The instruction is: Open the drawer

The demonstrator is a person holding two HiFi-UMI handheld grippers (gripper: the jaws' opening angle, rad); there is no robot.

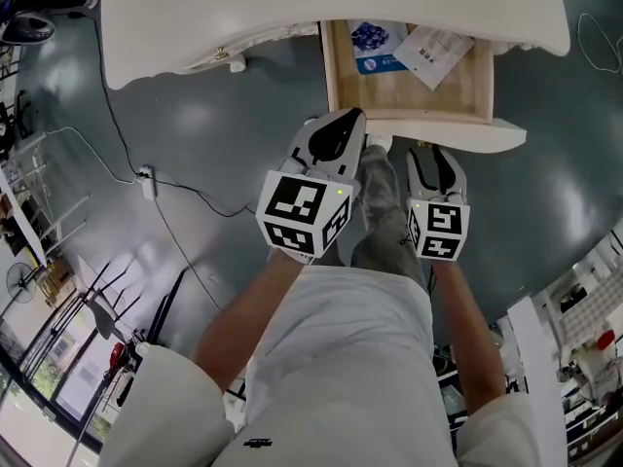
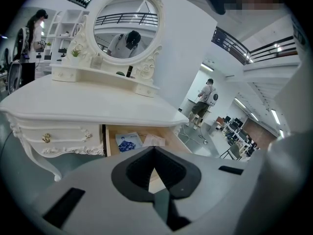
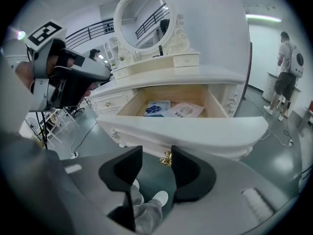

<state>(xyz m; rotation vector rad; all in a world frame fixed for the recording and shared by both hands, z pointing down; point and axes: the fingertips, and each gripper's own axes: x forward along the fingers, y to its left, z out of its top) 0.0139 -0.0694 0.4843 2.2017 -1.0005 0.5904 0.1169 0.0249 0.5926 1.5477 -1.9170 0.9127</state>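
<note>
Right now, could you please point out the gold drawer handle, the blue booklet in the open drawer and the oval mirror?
gold drawer handle [image 3: 167, 158]: right gripper view, on the middle of the knob.
blue booklet [image 3: 157, 108]: right gripper view, on the middle of its cover.
oval mirror [image 2: 126, 31]: left gripper view, on the glass.

Drawer [image 1: 419, 95] lies open from above in front; the tabletop [image 1: 195, 17] overhangs its rear.

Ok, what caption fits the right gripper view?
Open right gripper framing the gold handle of the pulled-out drawer.
</note>
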